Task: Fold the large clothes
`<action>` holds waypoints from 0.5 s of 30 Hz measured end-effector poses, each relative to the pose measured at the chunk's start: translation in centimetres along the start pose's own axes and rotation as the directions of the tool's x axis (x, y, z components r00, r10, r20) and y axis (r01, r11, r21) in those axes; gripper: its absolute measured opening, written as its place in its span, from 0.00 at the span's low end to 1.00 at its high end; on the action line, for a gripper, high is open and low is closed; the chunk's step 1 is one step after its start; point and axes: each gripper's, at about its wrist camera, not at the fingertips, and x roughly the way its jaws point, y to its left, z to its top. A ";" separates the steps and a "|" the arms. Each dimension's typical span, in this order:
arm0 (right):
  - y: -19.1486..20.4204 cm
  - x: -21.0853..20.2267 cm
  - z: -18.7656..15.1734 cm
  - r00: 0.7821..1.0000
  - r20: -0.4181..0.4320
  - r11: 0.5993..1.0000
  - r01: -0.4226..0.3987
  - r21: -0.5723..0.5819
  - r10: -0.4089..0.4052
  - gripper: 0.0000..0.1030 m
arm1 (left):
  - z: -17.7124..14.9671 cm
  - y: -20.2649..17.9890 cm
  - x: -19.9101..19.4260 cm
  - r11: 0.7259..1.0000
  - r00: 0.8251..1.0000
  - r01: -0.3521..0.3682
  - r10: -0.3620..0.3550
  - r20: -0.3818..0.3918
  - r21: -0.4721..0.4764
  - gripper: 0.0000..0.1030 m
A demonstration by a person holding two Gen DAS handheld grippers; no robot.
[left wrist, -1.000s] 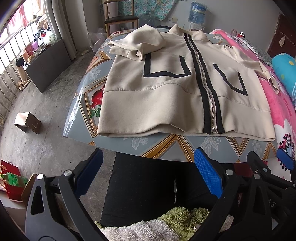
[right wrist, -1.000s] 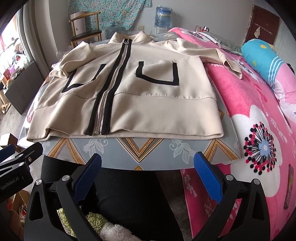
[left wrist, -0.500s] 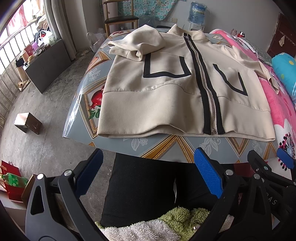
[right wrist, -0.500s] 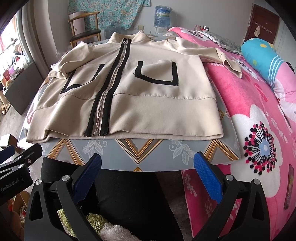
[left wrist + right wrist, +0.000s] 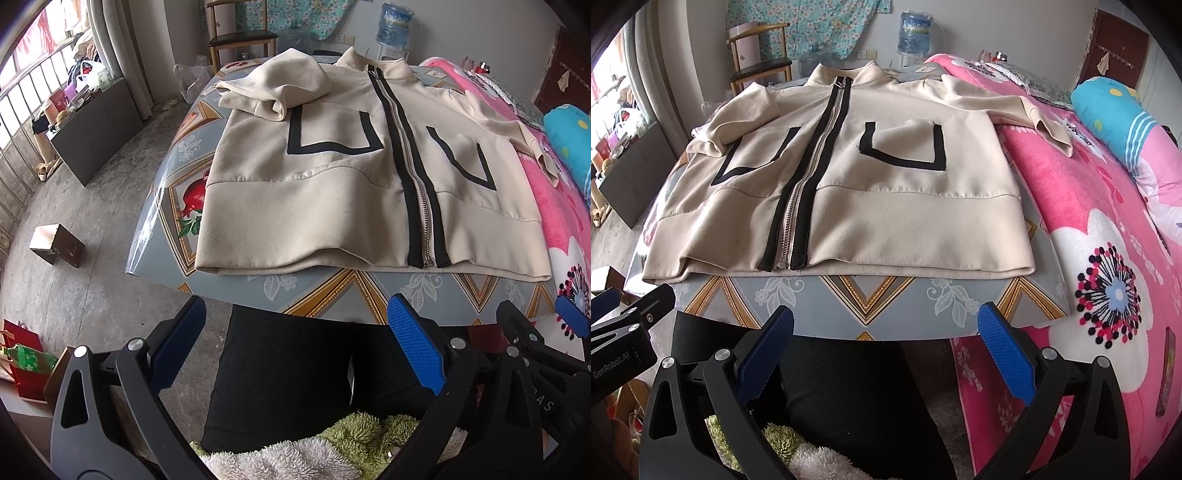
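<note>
A beige zip-up jacket [image 5: 332, 192] [image 5: 886, 192] with black trim and two black-outlined pockets lies flat, front up, on a patterned table [image 5: 325, 291] [image 5: 871, 306]. Its left sleeve [image 5: 273, 88] is folded in over the chest; its right sleeve [image 5: 1015, 110] stretches out over the pink bed. My left gripper [image 5: 295, 347] hovers open below the table's near edge, over a person's black-clad legs. My right gripper [image 5: 886, 343] is likewise open and holds nothing, also short of the table edge. The right gripper's tip [image 5: 569, 321] shows at the left wrist view's right margin.
A bed with a pink floral blanket [image 5: 1108, 258] and a blue pillow [image 5: 1123, 118] adjoins the table's right side. A wooden chair [image 5: 240, 37] and a water bottle [image 5: 395, 22] stand behind it. A small box [image 5: 57, 245] sits on the concrete floor at the left.
Both grippers have crept slightly closer to the table edge. The jacket has not moved and both grippers stay open.
</note>
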 end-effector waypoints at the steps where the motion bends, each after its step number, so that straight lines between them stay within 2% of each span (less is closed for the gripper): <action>1: 0.0 0.0 0.0 1.000 0.000 1.000 0.000 0.000 0.000 0.94 | 0.0 0.0 0.0 1.000 1.000 0.000 0.000 0.000 0.000 0.92; 15: -0.2 0.1 0.0 1.000 0.004 1.000 0.014 -0.001 -0.014 0.94 | 0.0 0.0 0.0 1.000 1.000 -0.001 0.001 -0.001 0.001 0.92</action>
